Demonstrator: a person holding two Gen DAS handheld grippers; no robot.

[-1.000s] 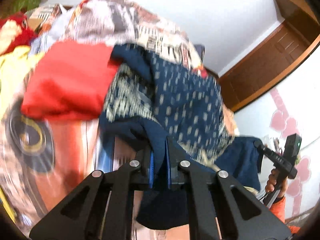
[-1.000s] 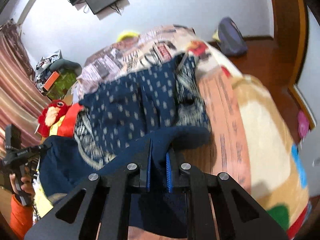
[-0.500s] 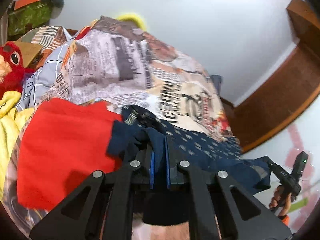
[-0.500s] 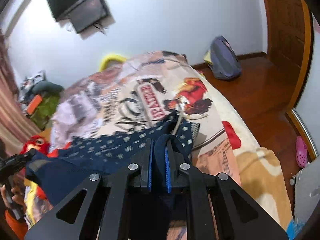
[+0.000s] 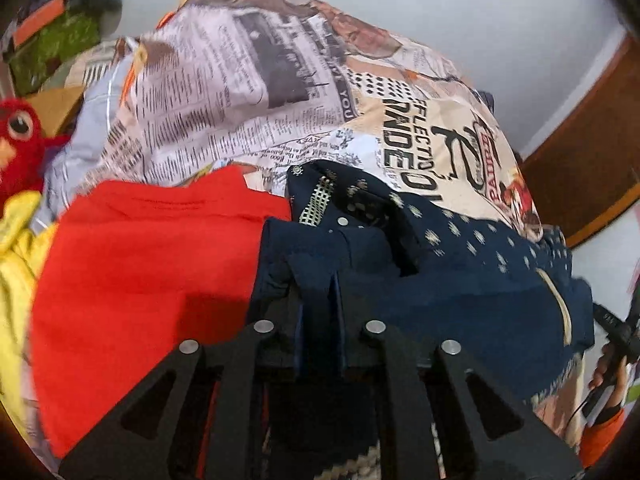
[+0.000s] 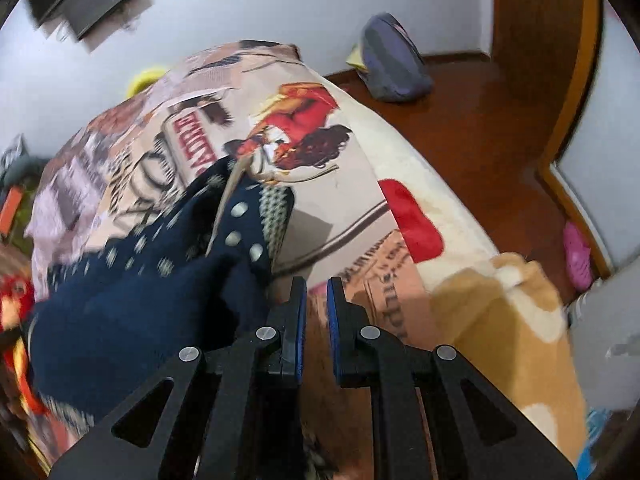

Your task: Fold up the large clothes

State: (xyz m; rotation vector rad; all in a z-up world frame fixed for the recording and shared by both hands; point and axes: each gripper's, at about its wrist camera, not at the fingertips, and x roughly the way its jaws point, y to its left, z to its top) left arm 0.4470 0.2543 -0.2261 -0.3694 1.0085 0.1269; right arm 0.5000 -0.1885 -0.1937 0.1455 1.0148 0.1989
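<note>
**Navy garment pinched on the left, free on the right**

Left gripper (image 5: 319,304) is clamped on a fold of the navy garment (image 5: 460,280), heaped on the printed bedspread (image 5: 248,92). A red cloth (image 5: 152,264) crowds it at 9 o'clock. Right gripper (image 6: 317,308) is slightly parted, holding nothing, the navy garment (image 6: 132,312) at its 9 o'clock.
</note>
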